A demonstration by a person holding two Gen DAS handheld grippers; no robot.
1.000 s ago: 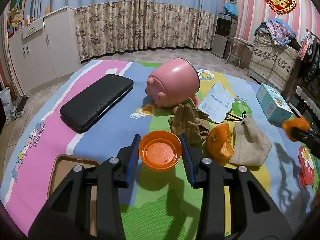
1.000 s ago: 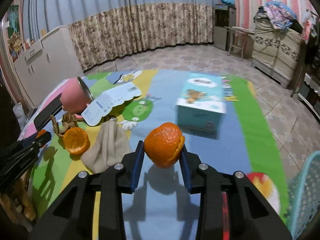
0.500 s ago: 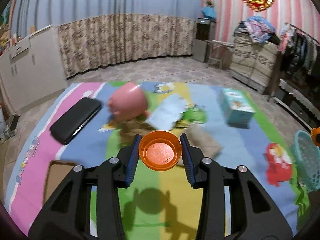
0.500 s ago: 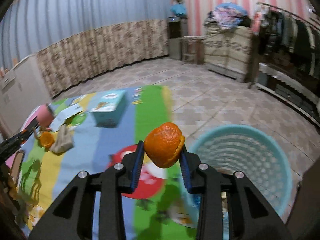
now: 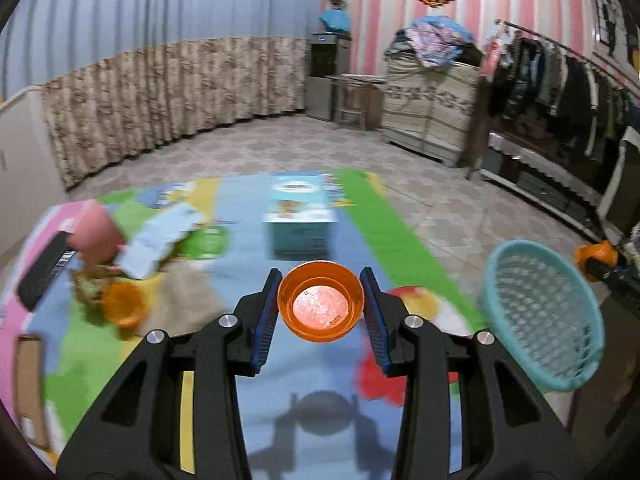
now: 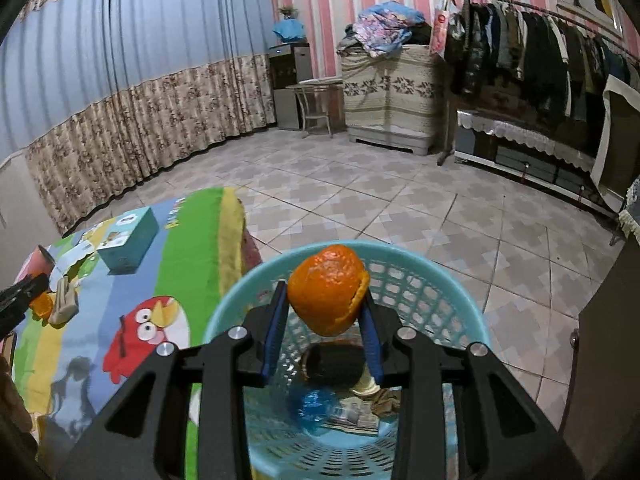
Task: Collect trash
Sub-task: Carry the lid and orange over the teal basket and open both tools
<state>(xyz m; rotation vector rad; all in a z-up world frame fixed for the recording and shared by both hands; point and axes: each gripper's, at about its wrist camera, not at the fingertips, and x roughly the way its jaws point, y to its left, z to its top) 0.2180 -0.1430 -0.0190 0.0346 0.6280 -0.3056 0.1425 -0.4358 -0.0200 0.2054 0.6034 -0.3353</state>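
Note:
My left gripper [image 5: 321, 312] is shut on an orange plastic lid [image 5: 321, 302], held above the cartoon mat [image 5: 280, 400]. The teal mesh basket [image 5: 540, 316] stands to its right, off the mat's edge. My right gripper [image 6: 326, 320] is shut on a piece of orange peel [image 6: 328, 290] and hangs directly over the teal basket [image 6: 460, 312], which holds a blue crumpled wrapper [image 6: 316, 410] and other scraps. That right gripper with its peel [image 5: 596, 256] shows at the far right of the left wrist view. On the mat lie another orange peel [image 5: 122, 304] and a beige cloth [image 5: 188, 292].
A teal box [image 5: 300, 216], a pink piggy bank [image 5: 96, 236], a paper slip [image 5: 160, 240] and a black case [image 5: 44, 272] lie on the mat. Tiled floor [image 6: 400, 200] spreads beyond. A cabinet [image 6: 388, 96] and a clothes rack [image 6: 540, 40] line the far wall.
Both grippers swung right across the mat, each keeping its load. The right one went from over the mat to over the basket; the basket came into the left wrist view.

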